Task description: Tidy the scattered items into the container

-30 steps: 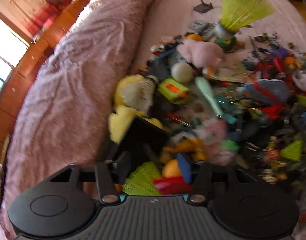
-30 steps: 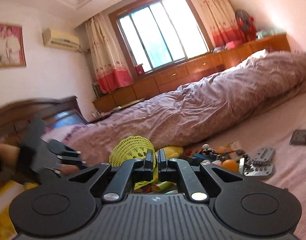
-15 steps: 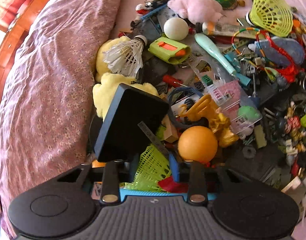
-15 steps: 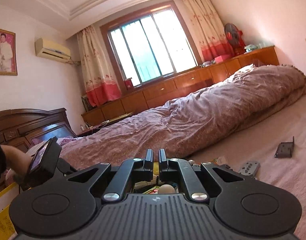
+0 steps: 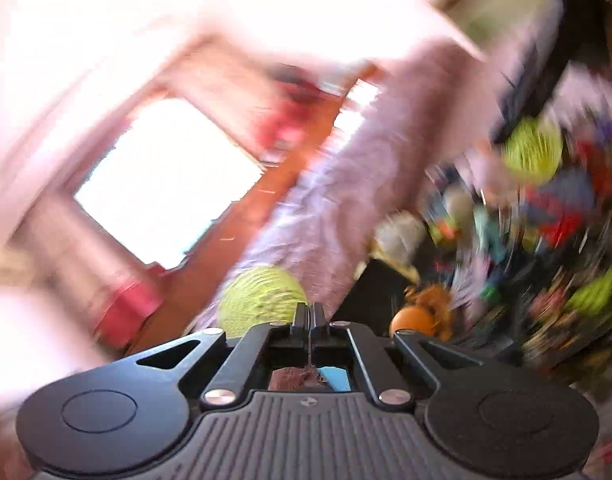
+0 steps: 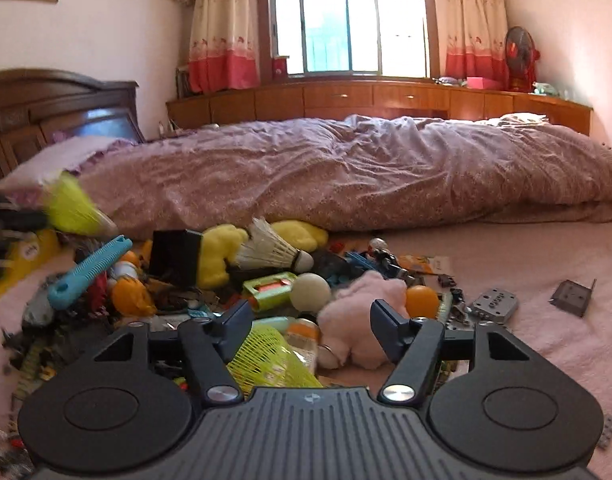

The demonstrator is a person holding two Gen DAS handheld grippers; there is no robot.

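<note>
Since half a second ago, left gripper (image 5: 309, 314) has clenched on yellow-green shuttlecock (image 5: 261, 300), lifting it from the pile. Right gripper (image 6: 312, 320), jaws just opened, hovers with another yellow shuttlecock (image 6: 271, 360) just below, pink plush (image 6: 358, 316) ahead.

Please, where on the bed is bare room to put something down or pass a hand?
Free: the pink sheet right of the grey metal bracket, below the folded purple quilt. A smaller bare strip lies far left. Crowded: the toy pile around the white feather shuttlecock and pink plush toy.
</note>
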